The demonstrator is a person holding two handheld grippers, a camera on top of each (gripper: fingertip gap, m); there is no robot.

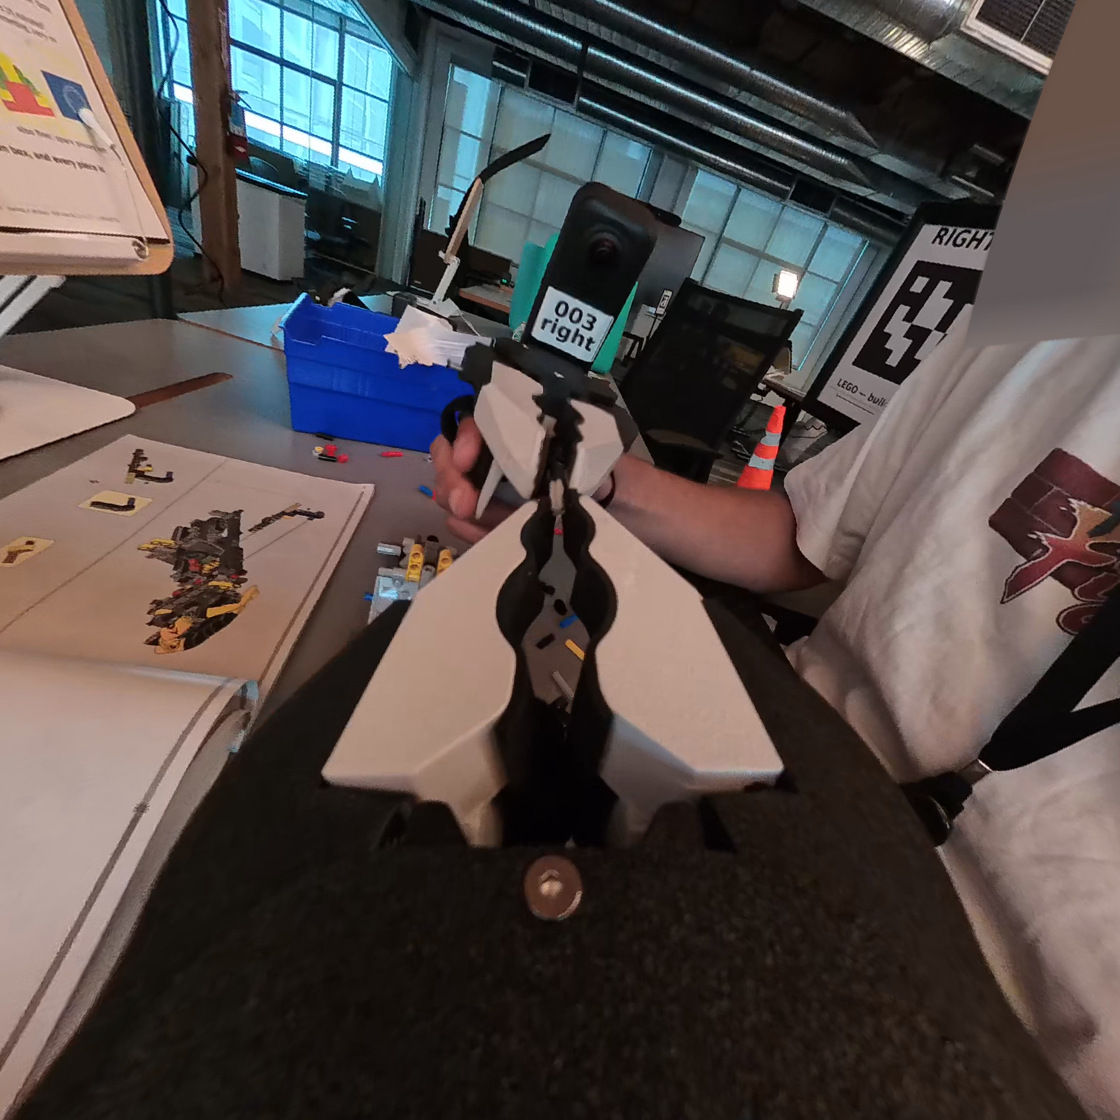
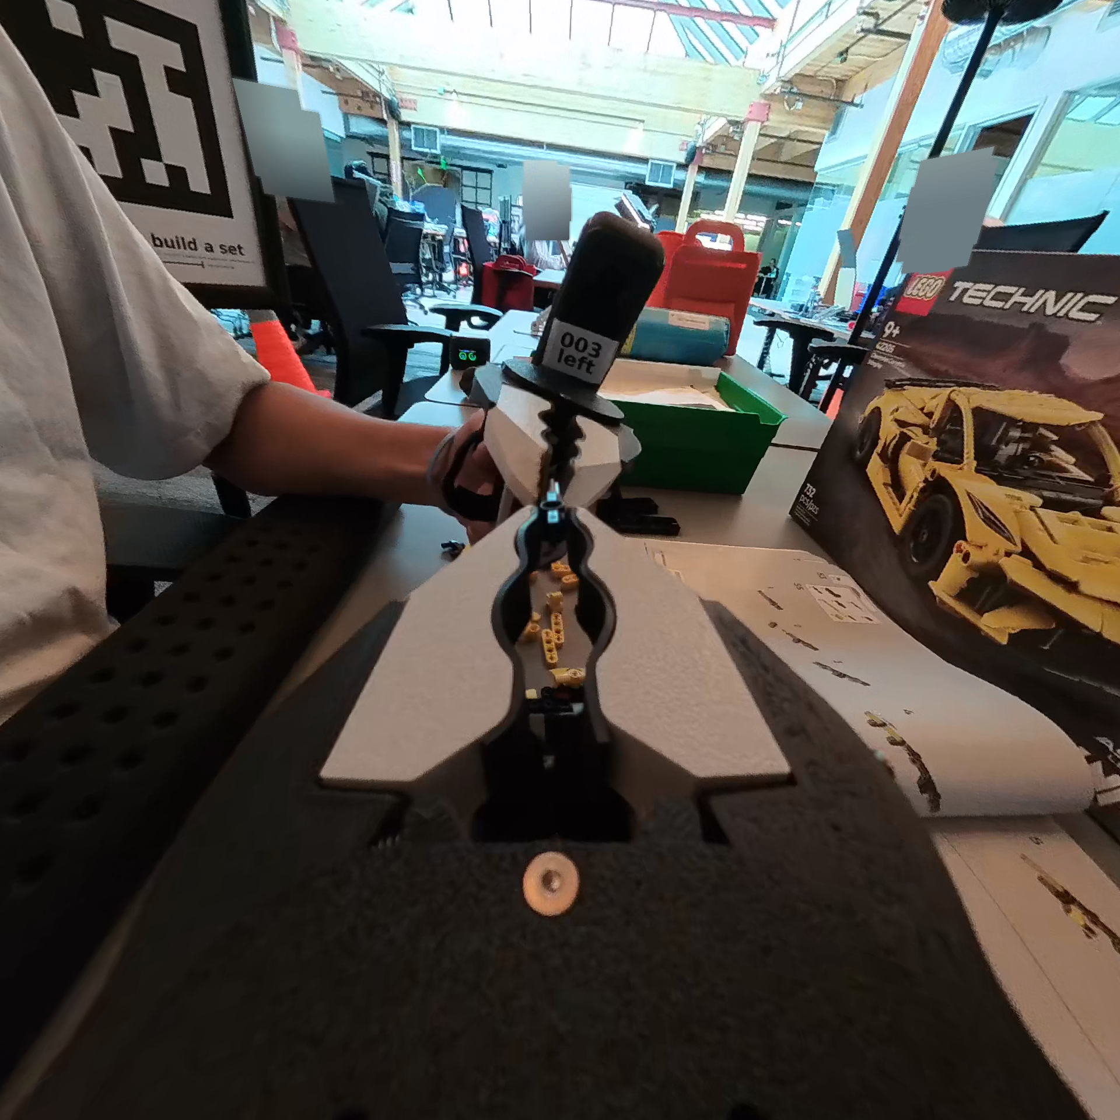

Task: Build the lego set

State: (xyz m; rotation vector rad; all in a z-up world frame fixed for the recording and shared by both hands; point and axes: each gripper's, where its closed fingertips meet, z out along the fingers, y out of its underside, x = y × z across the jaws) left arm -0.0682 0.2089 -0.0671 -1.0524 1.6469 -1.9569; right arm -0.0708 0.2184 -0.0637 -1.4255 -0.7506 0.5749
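My two grippers meet tip to tip above the table. My left gripper [image 1: 554, 514] is shut, and its tips touch a small grey Lego piece [image 1: 554, 494]. My right gripper [image 2: 551, 520] is also shut, with the same grey piece [image 2: 551, 506] at its tips. The right gripper also shows in the left wrist view [image 1: 556, 479]. The left gripper also shows in the right wrist view [image 2: 553, 482]. A partly built grey and yellow assembly [image 1: 412, 570] lies on the table below. Loose yellow pieces [image 2: 554, 630] show through the gap between the fingers.
An open instruction booklet [image 1: 182, 545] lies on the table and also shows in the right wrist view [image 2: 848, 654]. A blue bin [image 1: 363, 376] stands behind loose pins [image 1: 330, 453]. A green bin [image 2: 697, 442] and the set's box [image 2: 982, 473] stand in the right wrist view. The person's torso [image 1: 970, 545] is close by. The grippers are tip to tip, or close to it.
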